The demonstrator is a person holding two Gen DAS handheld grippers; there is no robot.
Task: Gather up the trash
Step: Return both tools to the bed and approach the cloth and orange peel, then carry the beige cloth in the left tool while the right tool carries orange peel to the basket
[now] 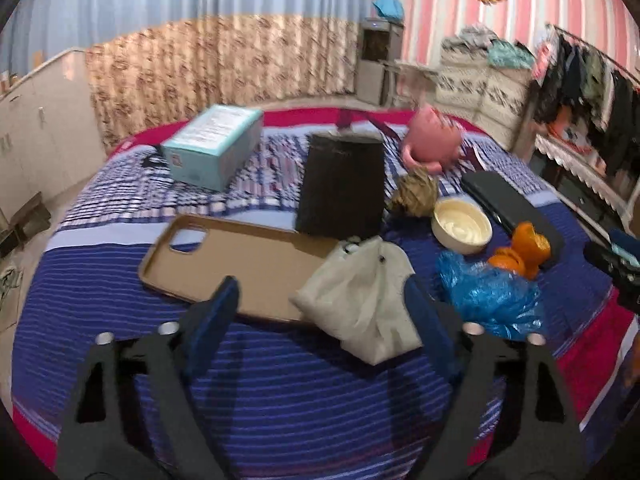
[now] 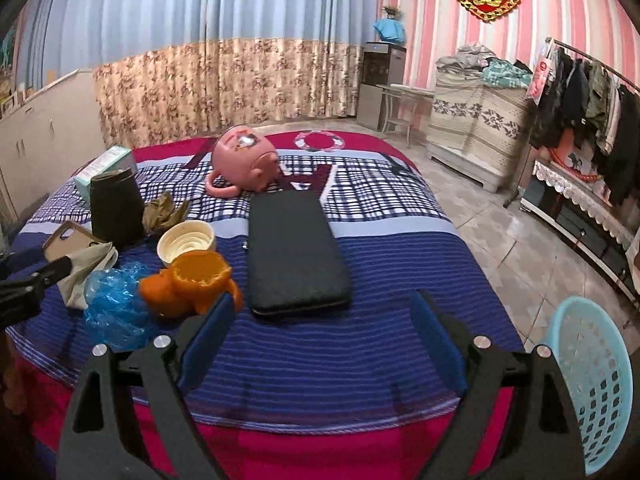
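On the striped cloth-covered table lie a crumpled white paper bag (image 1: 360, 300), a blue plastic wrapper (image 1: 488, 296), orange peel (image 1: 524, 248), a cream paper cup (image 1: 462, 226) and a brown crumpled wad (image 1: 414, 192). My left gripper (image 1: 320, 304) is open, its right finger (image 1: 424, 312) against the white bag. My right gripper (image 2: 320, 316) is open and empty above the table's near edge, its left finger (image 2: 212, 320) beside the orange peel (image 2: 192, 284). The blue wrapper (image 2: 116, 304), cup (image 2: 186, 240) and white bag (image 2: 86, 268) lie to its left.
A brown phone case (image 1: 240, 264), a black box (image 1: 340, 184), a teal carton (image 1: 212, 144), a pink mug (image 1: 432, 140) and a long black case (image 2: 292, 256) also lie on the table. A light blue basket (image 2: 592, 384) stands at the right on the floor.
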